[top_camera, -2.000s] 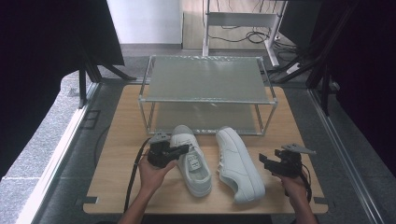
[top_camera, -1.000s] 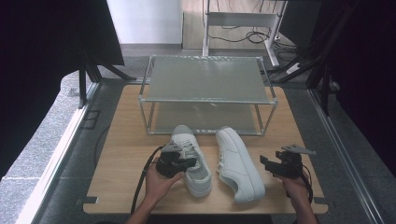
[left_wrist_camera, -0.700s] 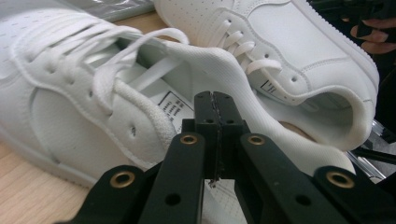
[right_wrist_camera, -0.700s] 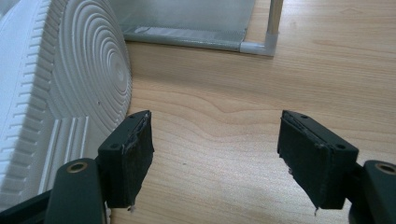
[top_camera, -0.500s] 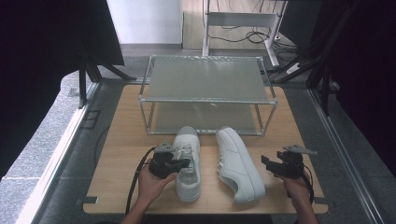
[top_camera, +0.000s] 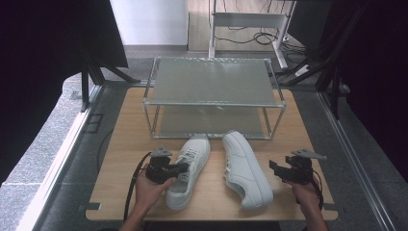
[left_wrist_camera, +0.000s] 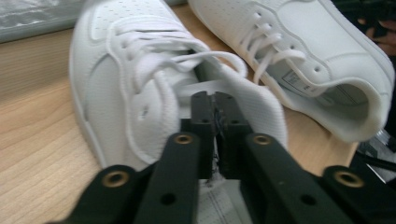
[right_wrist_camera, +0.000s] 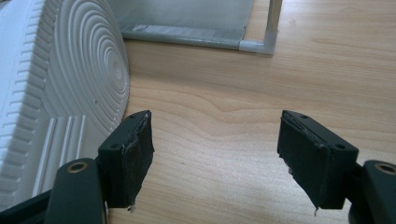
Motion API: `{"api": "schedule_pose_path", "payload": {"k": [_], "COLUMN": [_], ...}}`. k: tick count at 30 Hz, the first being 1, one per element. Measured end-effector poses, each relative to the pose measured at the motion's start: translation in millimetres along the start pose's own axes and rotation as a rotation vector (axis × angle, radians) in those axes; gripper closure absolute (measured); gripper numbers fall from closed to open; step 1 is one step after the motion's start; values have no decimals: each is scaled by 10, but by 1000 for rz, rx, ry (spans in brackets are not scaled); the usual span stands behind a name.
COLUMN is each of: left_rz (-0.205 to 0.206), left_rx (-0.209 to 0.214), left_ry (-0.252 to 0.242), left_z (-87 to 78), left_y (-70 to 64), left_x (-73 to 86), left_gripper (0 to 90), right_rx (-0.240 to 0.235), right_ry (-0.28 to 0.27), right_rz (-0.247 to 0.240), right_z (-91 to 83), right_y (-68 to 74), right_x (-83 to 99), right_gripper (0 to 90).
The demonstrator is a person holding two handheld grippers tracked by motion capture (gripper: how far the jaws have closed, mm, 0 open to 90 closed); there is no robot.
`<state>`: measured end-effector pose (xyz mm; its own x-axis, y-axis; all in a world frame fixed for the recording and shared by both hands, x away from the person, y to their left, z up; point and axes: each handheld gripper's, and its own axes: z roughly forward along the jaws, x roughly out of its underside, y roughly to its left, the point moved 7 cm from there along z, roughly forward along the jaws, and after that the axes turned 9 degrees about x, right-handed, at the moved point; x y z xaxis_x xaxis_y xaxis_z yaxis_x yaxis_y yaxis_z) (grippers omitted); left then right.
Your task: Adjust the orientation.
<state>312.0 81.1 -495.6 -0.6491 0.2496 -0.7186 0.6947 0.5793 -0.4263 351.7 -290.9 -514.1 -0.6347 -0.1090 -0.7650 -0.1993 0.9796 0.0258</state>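
Sneaker (top_camera: 188,169) on the left sits on the desk (top_camera: 120,144) just in front of the shelf rack (top_camera: 211,96), its twin (top_camera: 245,166) beside it. Left gripper (left_wrist_camera: 214,100) has its fingers clamped on the soft collar edge, which looks floppy, so a light shoe may swing. Right gripper (right_wrist_camera: 215,154) hangs wide open, holding nothing.
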Motion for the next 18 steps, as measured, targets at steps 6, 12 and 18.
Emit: {"api": "schedule_pose_path", "payload": {"k": [6,12,18], "left_rz": [60,69,51], "left_rx": [39,-6,-43], "left_ry": [-117,-207,-208], "left_z": [-289,-452,-480], "left_y": [-120,-47,72], "left_x": [-200,-278,-260], "left_gripper": [645,478,391], "right_rx": [15,38,14], "right_ry": [-67,-101,-133], "right_rz": [19,33,30], "right_z": [-89,-149,-222], "right_y": [-14,-10,63], "right_x": [-89,-147,-209], "right_gripper": [305,310,360]}}
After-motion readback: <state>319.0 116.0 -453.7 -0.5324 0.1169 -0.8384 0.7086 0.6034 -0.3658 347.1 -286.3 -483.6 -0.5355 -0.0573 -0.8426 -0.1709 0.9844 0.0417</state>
